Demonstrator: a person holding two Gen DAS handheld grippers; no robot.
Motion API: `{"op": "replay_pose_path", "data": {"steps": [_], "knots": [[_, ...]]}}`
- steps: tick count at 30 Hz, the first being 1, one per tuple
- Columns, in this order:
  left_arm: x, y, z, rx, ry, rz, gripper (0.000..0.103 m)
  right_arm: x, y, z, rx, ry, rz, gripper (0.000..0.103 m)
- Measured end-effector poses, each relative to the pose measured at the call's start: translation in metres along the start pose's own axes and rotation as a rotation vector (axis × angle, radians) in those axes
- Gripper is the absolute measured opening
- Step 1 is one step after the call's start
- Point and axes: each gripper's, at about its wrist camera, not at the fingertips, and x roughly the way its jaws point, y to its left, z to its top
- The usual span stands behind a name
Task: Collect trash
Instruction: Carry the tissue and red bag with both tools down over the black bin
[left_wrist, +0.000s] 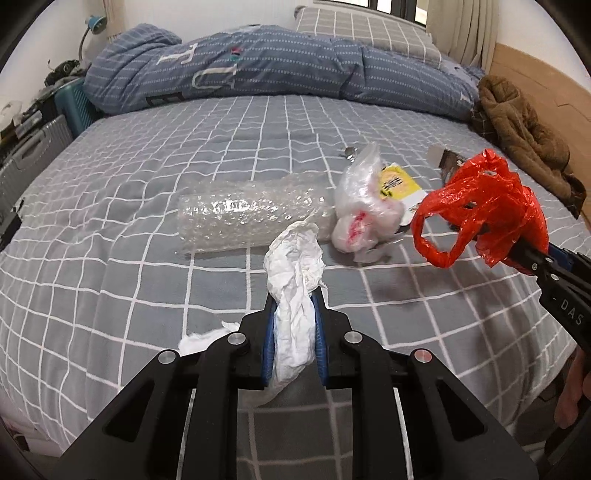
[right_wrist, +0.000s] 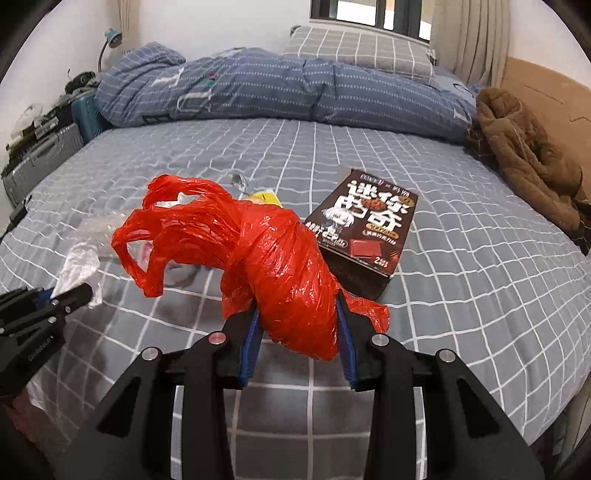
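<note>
My left gripper (left_wrist: 295, 295) is shut on a crumpled white tissue (left_wrist: 295, 266), which it holds just above the grey checked bedsheet (left_wrist: 147, 258). My right gripper (right_wrist: 297, 314) is shut on a bunched red plastic bag (right_wrist: 273, 258), also lifted off the bed; the same red bag (left_wrist: 484, 206) shows at the right of the left wrist view. On the bed lie a bubble-wrap roll (left_wrist: 251, 214), a clear plastic bag with red print (left_wrist: 362, 214), a yellow packet (left_wrist: 399, 182) and a dark printed box (right_wrist: 365, 221).
A rolled blue quilt (left_wrist: 258, 62) and a checked pillow (right_wrist: 358, 48) lie across the far side of the bed. A brown fleece jacket (right_wrist: 528, 158) sits at the right edge. Suitcases (left_wrist: 29, 147) stand to the left. A white scrap (left_wrist: 199, 338) lies beside my left gripper.
</note>
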Motion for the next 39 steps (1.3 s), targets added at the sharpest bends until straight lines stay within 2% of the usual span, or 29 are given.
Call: {"op": "replay_pose_path", "data": {"steps": [7,16,26,39], "knots": [[-0.029,-0.008,-0.005,-0.011,-0.037,-0.034,0.017,-0.033,0.003,0.002,0.008,-0.048,0.011,0.034],[-0.057,-0.017,-0.019,-0.016,-0.056,-0.061,0.017,-0.060,0.006,-0.010,0.004,-0.064,0.005,0.035],[-0.077,-0.020,-0.028,-0.013,-0.070,-0.061,0.017,-0.088,0.013,-0.017,-0.002,-0.097,0.000,0.035],[-0.092,-0.019,-0.048,-0.014,-0.060,-0.050,0.017,-0.109,0.022,-0.033,-0.011,-0.093,0.008,0.035]]}}
